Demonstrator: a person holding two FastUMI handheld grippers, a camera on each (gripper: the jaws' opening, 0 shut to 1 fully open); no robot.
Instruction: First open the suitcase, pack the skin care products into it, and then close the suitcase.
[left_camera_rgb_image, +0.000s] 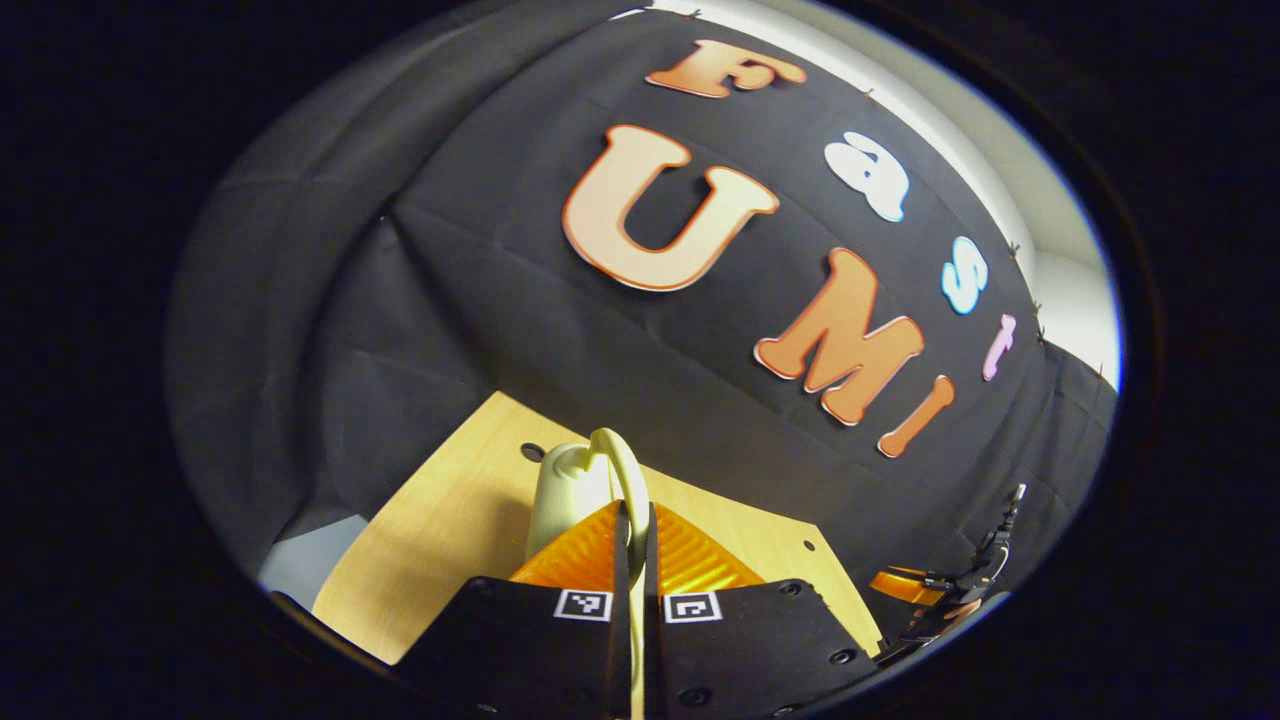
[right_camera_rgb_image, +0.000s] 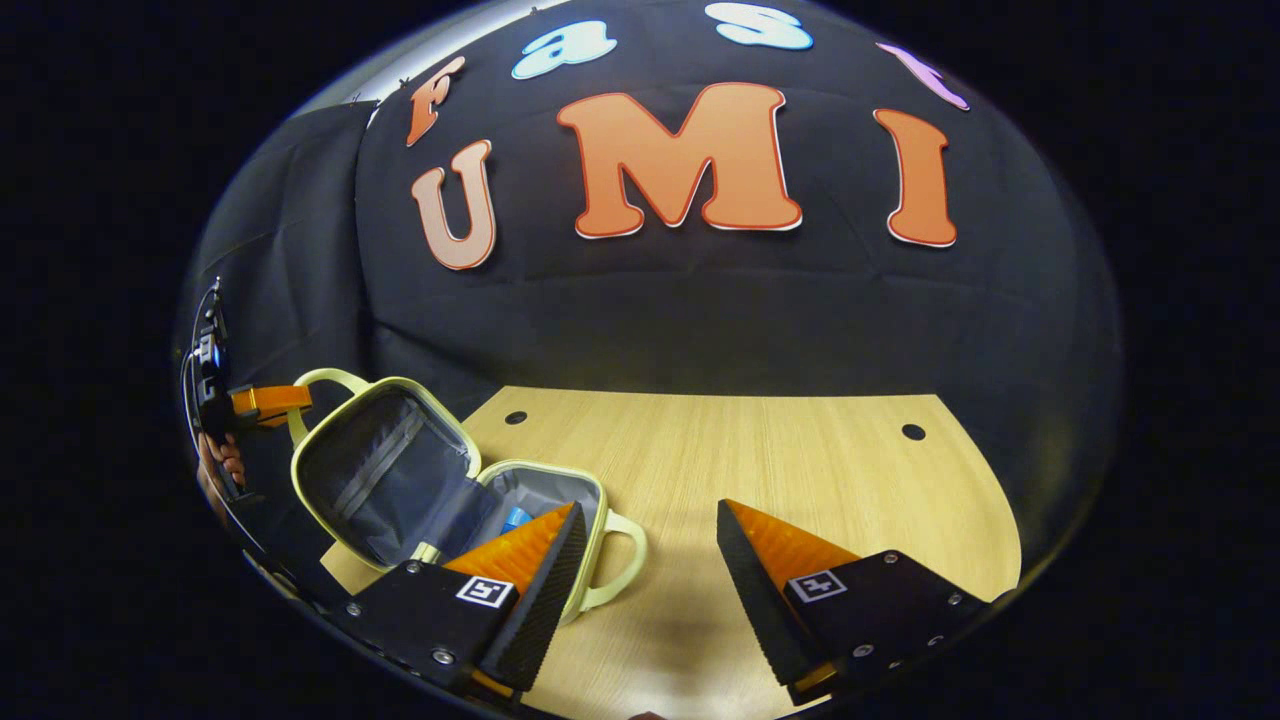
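Note:
In the right gripper view a small pale yellow-green suitcase (right_camera_rgb_image: 545, 497) lies open on the wooden table (right_camera_rgb_image: 780, 460). Its dark-lined lid (right_camera_rgb_image: 385, 480) stands tilted up to the left. Something blue (right_camera_rgb_image: 515, 517) shows inside the base. The left gripper (right_camera_rgb_image: 262, 400) holds the lid's loop handle (right_camera_rgb_image: 322, 382) at the far left, with a hand (right_camera_rgb_image: 218, 462) behind it. In the left gripper view my left gripper (left_camera_rgb_image: 635, 530) is shut on that handle (left_camera_rgb_image: 622, 465), the lid's shell (left_camera_rgb_image: 560, 495) just beyond. My right gripper (right_camera_rgb_image: 650, 510) is open over the table, beside the base's handle (right_camera_rgb_image: 618, 560).
The light wood table (left_camera_rgb_image: 450, 520) has small round holes (right_camera_rgb_image: 913, 432) near its far corners and ends close to the black cloth wall. Bare tabletop stretches right of the suitcase.

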